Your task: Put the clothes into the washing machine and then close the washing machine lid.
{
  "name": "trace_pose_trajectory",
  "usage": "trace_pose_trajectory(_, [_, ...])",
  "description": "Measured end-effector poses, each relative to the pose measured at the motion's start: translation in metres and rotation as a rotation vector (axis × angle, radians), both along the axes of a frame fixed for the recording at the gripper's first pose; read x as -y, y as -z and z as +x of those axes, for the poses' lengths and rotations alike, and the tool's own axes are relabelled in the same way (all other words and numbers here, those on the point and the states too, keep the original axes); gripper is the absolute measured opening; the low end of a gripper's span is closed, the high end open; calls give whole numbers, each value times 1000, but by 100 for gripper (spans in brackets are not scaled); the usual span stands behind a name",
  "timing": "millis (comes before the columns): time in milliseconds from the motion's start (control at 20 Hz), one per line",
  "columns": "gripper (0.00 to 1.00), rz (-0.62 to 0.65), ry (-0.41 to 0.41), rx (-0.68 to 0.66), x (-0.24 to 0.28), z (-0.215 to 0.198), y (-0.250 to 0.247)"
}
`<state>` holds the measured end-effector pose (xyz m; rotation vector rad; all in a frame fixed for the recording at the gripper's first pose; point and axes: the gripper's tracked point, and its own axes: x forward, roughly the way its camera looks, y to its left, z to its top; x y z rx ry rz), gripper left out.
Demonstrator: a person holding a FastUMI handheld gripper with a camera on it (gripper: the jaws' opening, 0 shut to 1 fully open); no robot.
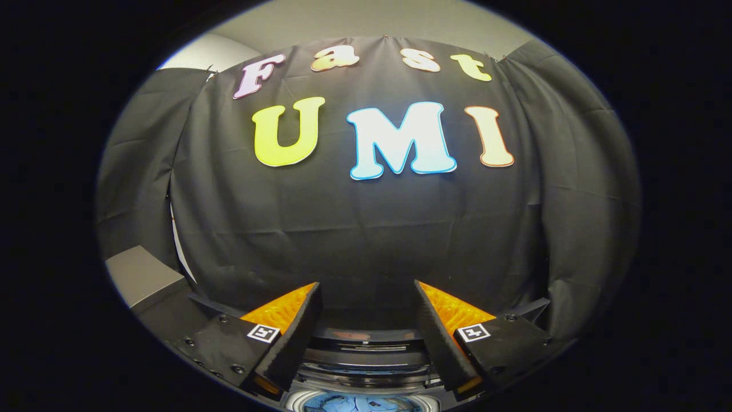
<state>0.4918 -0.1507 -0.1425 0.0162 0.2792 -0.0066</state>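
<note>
Cloth wall (366, 229) of booth fills background. Grey box corner (137, 274) sits left of it. Washing machine (366, 352) sits low between and below the fingers, lid up, drum opening showing blue clothes (357, 404) inside. Tool (366, 292) spread wide, fingers (286, 337) holding nothing, hovering above the machine.
</note>
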Motion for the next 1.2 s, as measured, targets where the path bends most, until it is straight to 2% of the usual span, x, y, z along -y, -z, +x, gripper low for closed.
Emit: trace_pose_trajectory(1200, [97, -12, 14, -20, -9, -98, 13])
